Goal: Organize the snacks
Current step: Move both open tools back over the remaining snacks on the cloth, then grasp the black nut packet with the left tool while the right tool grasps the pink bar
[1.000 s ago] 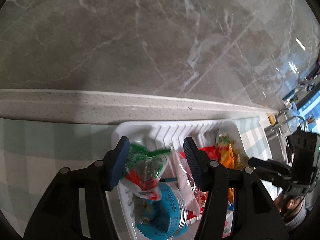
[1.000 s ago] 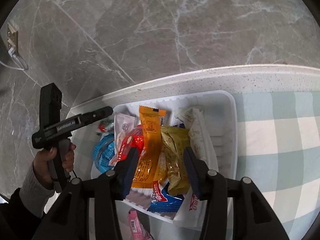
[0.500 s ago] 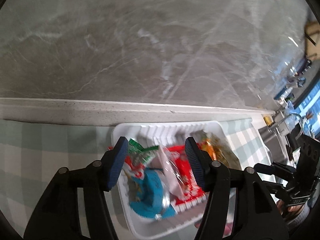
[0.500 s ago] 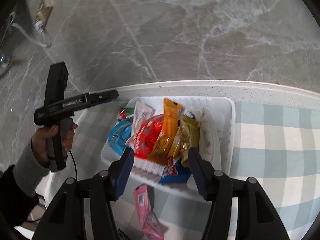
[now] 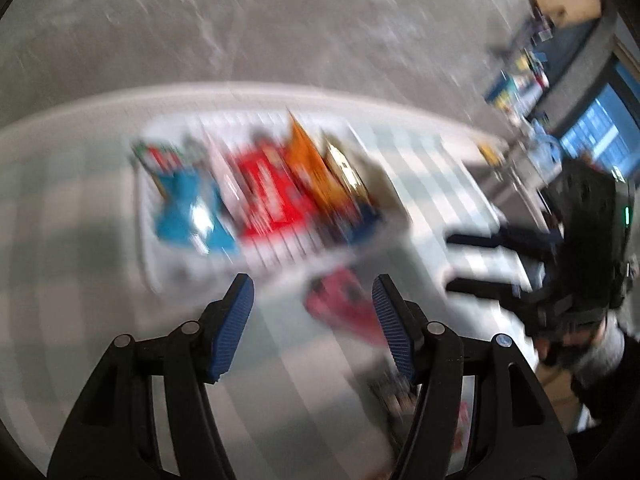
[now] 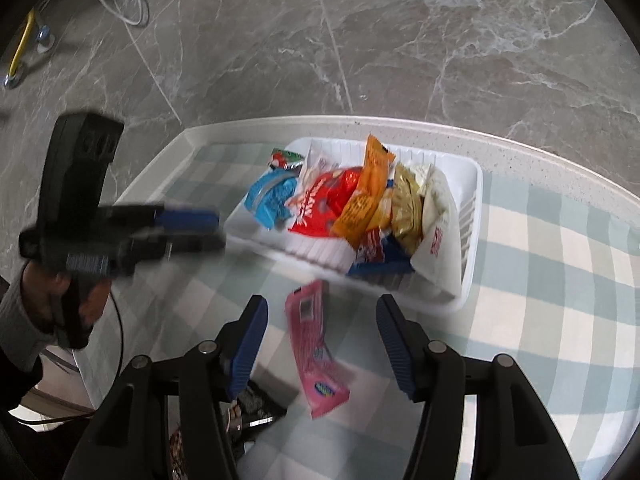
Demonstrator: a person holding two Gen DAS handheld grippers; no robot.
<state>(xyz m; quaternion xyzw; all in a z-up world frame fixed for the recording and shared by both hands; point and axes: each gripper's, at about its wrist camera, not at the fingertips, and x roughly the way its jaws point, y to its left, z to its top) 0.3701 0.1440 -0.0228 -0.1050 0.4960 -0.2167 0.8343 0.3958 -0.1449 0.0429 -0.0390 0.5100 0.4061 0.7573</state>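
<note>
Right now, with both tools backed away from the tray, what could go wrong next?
The white tray is heaped; the blue packet overhangs its near rim and might spill if nudged. The pink packet lies flat on the checked cloth, so the open right tool may bunch the fabric. The left tool is blurred, moving quickly, which risks a misjudged reach.

Tray (image 6: 472,216): white, ribbed, upper centre, packed with upright snack packets (image 6: 360,196).
Pink packet (image 6: 316,356): flat on checked cloth, lower centre.
Dark wrapper (image 6: 256,408): bottom left, possibly a snack.
</note>
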